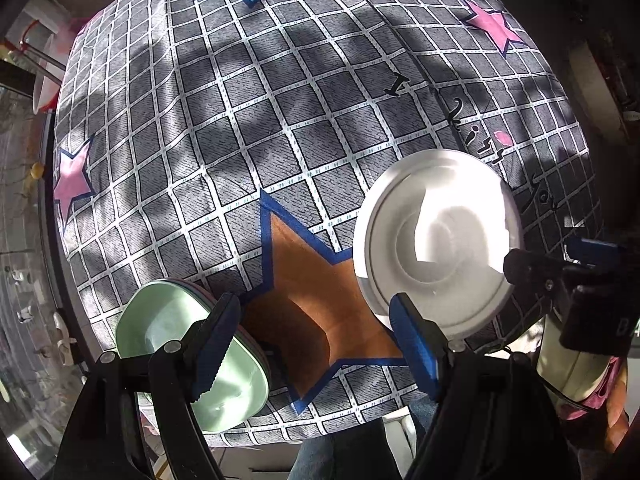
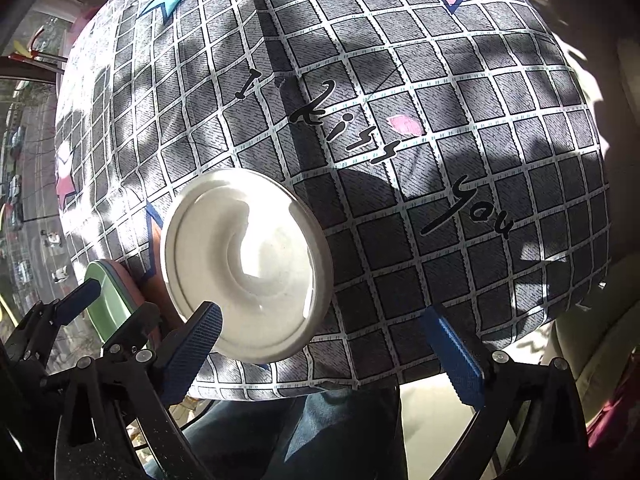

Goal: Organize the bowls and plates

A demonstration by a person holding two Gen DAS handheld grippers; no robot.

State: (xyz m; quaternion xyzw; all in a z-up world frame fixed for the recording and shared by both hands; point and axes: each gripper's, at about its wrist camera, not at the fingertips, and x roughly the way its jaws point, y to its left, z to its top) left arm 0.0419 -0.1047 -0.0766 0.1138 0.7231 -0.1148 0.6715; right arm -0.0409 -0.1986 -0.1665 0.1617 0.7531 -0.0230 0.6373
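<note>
Currently: 2 dish groups, 2 grippers, nothing held

One round white plastic plate sits on the desk's grey grid-pattern cloth, partly over an orange star print. One mint-green squarish bowl lies at the near left edge, a pink rim under it, so likely stacked; count unclear. Left gripper fingers spread wide, empty. Right gripper fingers spread wide, empty, left finger beside the plate.

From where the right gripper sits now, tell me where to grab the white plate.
Pinch the white plate at its near rim, coming in low from the table's front edge. It lies flat on the tablecloth, so only the thin raised lip offers purchase. The right gripper is open, already close.
</note>
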